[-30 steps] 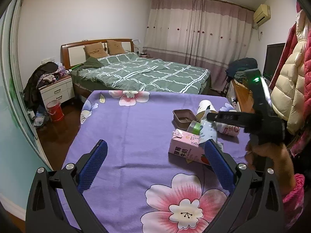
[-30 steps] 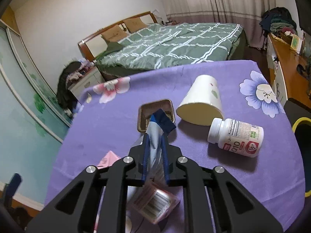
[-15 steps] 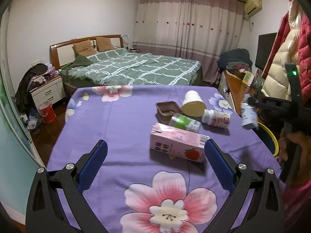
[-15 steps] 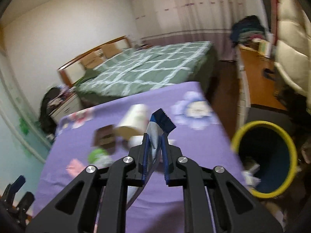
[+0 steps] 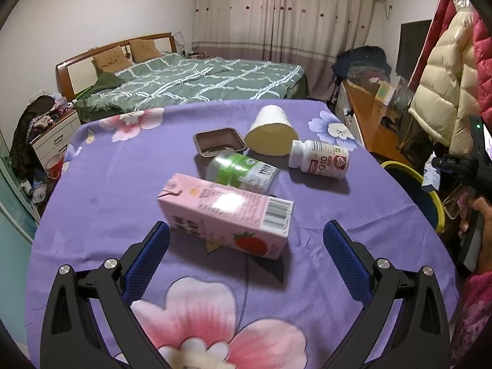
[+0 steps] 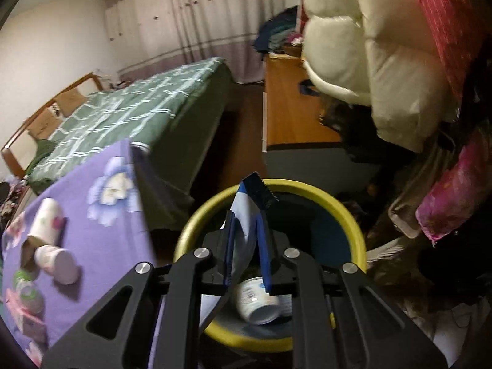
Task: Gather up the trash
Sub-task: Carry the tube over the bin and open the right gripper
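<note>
My right gripper hangs over the yellow-rimmed bin with a blue-and-white wrapper upright between its pads. Its jaws are opening, and the pads still touch the wrapper. In the left wrist view the right gripper shows at the right edge above the bin. My left gripper is open and low over the purple flowered cloth, its fingers on either side of a pink milk carton without touching it. Behind the carton lie a green-labelled bottle, a white pill bottle, a paper cup and a brown tray.
A white container lies inside the bin. A wooden desk and hanging padded coats crowd the right side. A bed with a green checked cover stands behind the table. A person's hand holds the right gripper.
The right gripper swung right from over the table to above the bin, carrying the wrapper, and its jaws stand slightly wider. The left gripper moved forward and down towards the pink carton.
</note>
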`<state>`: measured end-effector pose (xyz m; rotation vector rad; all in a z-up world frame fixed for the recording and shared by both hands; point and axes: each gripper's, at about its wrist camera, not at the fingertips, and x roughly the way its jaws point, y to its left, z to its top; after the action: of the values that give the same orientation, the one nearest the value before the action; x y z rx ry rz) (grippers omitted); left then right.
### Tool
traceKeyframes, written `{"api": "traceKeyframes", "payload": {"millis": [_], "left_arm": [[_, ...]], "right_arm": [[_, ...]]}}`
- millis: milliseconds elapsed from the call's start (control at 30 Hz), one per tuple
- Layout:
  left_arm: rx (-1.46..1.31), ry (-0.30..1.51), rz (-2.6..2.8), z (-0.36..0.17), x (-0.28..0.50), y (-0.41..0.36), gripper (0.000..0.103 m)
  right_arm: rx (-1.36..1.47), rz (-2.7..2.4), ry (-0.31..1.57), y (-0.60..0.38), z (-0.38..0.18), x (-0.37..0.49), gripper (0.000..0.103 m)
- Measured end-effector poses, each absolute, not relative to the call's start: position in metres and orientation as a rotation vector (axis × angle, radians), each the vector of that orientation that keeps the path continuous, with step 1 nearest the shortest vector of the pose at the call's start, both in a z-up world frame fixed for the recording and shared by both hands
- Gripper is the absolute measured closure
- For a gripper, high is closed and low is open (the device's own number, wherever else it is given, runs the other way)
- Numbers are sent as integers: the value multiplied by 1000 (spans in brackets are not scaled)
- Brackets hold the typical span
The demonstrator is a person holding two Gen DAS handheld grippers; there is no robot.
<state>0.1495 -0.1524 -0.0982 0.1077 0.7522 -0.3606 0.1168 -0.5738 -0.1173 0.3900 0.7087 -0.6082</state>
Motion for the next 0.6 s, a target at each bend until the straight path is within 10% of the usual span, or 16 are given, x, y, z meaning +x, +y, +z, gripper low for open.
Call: {"api": "traceKeyframes", "payload": {"millis": [133, 600], "left_arm": [[113, 781, -351, -107, 161, -167, 5], [93, 836, -257, -128, 190, -169, 5]], "right_arm": [[399, -639, 743, -593, -134, 121, 58], [433, -581, 736, -590, -142, 111, 55]]}}
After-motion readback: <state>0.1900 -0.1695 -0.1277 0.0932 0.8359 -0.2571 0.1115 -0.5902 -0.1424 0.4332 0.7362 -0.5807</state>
